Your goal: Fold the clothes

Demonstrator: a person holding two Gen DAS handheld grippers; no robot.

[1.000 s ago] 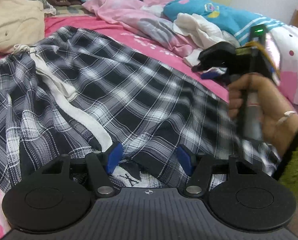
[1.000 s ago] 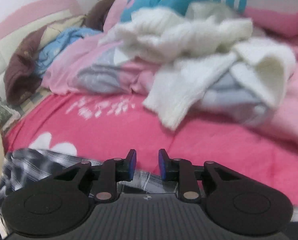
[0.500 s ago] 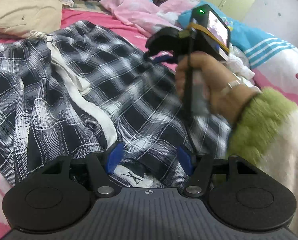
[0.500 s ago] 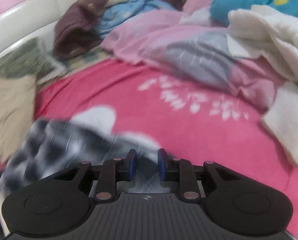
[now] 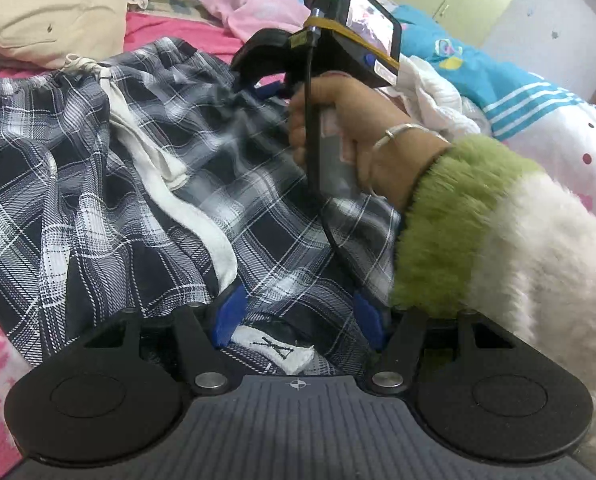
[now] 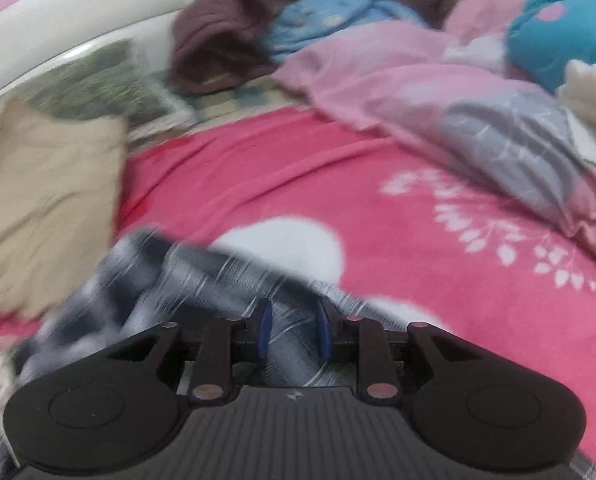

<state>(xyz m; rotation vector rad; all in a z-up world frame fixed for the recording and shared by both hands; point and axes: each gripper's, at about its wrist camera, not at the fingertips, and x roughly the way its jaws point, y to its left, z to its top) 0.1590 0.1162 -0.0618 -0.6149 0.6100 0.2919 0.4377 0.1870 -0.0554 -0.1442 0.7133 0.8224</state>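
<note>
Two tongs are working one pair of plaid trousers (image 5: 110, 184), which lies spread across the pink bed (image 6: 378, 208) with its white drawstring (image 5: 166, 184) trailing down the middle. Your left tongs (image 5: 298, 316) stand wide, with the near plaid edge and its white label (image 5: 274, 350) lying between the pads but not pinched. Your right tongs (image 6: 292, 332) are narrow and closed on a fold of the plaid, and your right hand (image 5: 338, 136) carries them across above the cloth.

By my reading you are mid-fold, bringing one side over the other. To do it well, keep the right grip firm and travel level so the cloth lays down flat and does not bunch; use the left tongs to pin or pinch the near edge so the bottom layer does not drag along. Aim to land edge on edge, and tuck the drawstring inside before you press the crease.

Counted beyond the trousers: one beige garment (image 5: 46, 12) folded at the far left, one brown (image 6: 218, 40), one blue (image 6: 330, 20), one pink (image 6: 418, 92), one white (image 5: 434, 100), in a loose heap
</note>
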